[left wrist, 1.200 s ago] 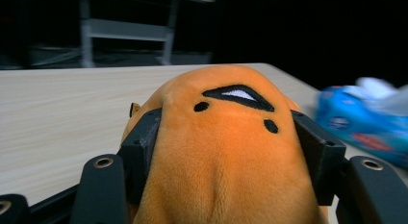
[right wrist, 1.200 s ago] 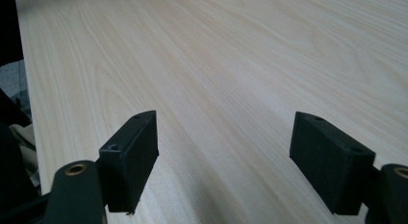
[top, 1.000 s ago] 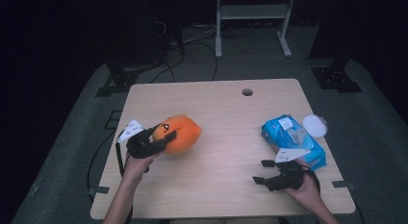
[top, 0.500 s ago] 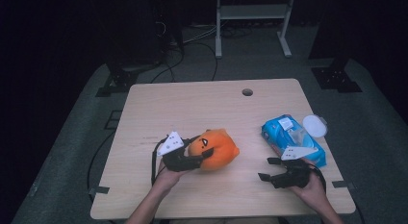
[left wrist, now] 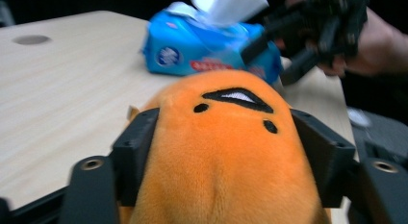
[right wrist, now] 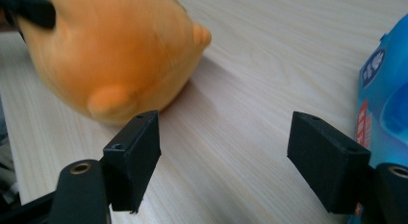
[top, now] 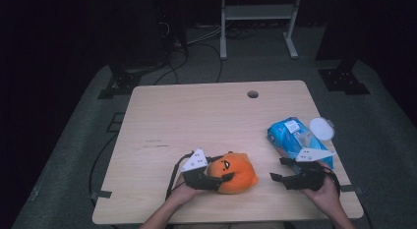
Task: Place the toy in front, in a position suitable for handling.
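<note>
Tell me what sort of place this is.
Probably a lab or studio set up for recording: a lone wooden table on grey floor matting, dark surroundings, cables trailing across the floor, and a metal stand behind it.

A fixed camera looks forward and down on the pale wooden table [top: 216, 121] from above. The left gripper camera sits close behind a round orange plush toy [left wrist: 226, 152]. The right gripper camera, low over the tabletop, shares that toy [right wrist: 110, 51] and the blue plastic wipes pack [right wrist: 385, 104].
</note>
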`<action>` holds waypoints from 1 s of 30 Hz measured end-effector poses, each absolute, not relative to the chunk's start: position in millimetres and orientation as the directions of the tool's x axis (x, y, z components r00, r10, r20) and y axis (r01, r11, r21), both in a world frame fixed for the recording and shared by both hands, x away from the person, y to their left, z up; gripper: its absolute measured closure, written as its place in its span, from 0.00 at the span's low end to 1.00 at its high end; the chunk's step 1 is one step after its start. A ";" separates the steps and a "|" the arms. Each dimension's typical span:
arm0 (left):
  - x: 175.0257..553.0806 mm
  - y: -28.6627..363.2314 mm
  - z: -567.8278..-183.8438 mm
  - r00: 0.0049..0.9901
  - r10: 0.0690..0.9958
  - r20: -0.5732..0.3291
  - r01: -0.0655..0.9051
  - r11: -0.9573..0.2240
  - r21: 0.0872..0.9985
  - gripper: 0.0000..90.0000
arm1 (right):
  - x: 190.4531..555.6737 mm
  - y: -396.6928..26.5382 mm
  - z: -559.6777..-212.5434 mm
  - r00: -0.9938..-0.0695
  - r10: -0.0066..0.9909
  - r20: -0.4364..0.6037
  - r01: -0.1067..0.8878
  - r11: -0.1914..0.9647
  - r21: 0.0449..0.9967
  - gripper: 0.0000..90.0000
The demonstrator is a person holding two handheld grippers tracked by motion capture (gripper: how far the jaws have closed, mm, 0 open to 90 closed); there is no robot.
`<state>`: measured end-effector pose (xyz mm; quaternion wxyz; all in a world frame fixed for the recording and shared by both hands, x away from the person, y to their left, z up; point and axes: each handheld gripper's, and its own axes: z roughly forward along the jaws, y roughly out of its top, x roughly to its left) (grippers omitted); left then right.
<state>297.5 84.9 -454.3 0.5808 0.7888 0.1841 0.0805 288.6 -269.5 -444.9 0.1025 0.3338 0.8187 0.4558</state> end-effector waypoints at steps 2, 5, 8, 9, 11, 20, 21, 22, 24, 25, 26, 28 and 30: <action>294.8 84.2 -453.6 0.928 0.371 -0.033 0.152 -0.297 0.943 0.32 | 285.6 -267.8 -440.5 -0.762 0.633 0.136 0.440 0.352 0.826 0.29; 293.3 84.8 -457.3 0.930 0.365 -0.046 0.165 -0.303 0.939 0.28 | 281.1 -262.6 -431.2 -0.776 0.622 0.103 0.404 0.365 0.839 0.29; 293.2 86.5 -458.6 0.927 0.371 -0.059 0.179 -0.298 0.938 0.27 | 279.0 -259.9 -422.1 -0.782 0.618 0.075 0.375 0.372 0.849 0.29; 293.1 86.9 -458.4 0.928 0.369 -0.056 0.178 -0.304 0.936 0.27 | 278.4 -259.3 -411.5 -0.783 0.620 0.047 0.346 0.370 0.862 0.29; 293.1 86.9 -458.7 0.929 0.365 -0.055 0.176 -0.306 0.935 0.26 | 279.9 -260.2 -400.6 -0.781 0.624 0.032 0.325 0.362 0.874 0.29; 293.6 88.9 -460.6 0.933 0.352 -0.073 0.188 -0.305 0.934 0.24 | 309.0 -275.9 -360.7 -0.720 0.689 -0.084 0.291 0.409 0.865 0.29; 293.8 89.0 -460.8 0.934 0.351 -0.073 0.188 -0.304 0.934 0.24 | 313.0 -278.8 -359.0 -0.712 0.697 -0.088 0.296 0.410 0.863 0.29; 294.0 89.1 -460.9 0.934 0.350 -0.074 0.188 -0.304 0.934 0.24 | 316.8 -282.0 -357.7 -0.704 0.704 -0.090 0.300 0.410 0.861 0.29; 294.2 89.3 -461.2 0.934 0.349 -0.075 0.189 -0.303 0.934 0.24 | 320.4 -285.1 -356.9 -0.696 0.712 -0.093 0.306 0.410 0.859 0.29; 294.7 89.5 -461.8 0.933 0.349 -0.084 0.196 -0.297 0.935 0.23 | 327.0 -292.0 -356.9 -0.677 0.730 -0.093 0.312 0.400 0.862 0.30; 295.5 89.8 -462.1 0.934 0.348 -0.083 0.194 -0.295 0.936 0.23 | 330.1 -295.7 -357.6 -0.669 0.738 -0.085 0.319 0.388 0.865 0.30; 296.1 90.2 -462.4 0.933 0.349 -0.089 0.199 -0.293 0.935 0.23 | 336.7 -302.7 -361.1 -0.649 0.757 -0.078 0.338 0.379 0.861 0.31; 296.0 90.3 -462.6 0.933 0.348 -0.091 0.200 -0.292 0.935 0.23 | 341.6 -309.2 -366.5 -0.628 0.776 -0.066 0.367 0.369 0.854 0.32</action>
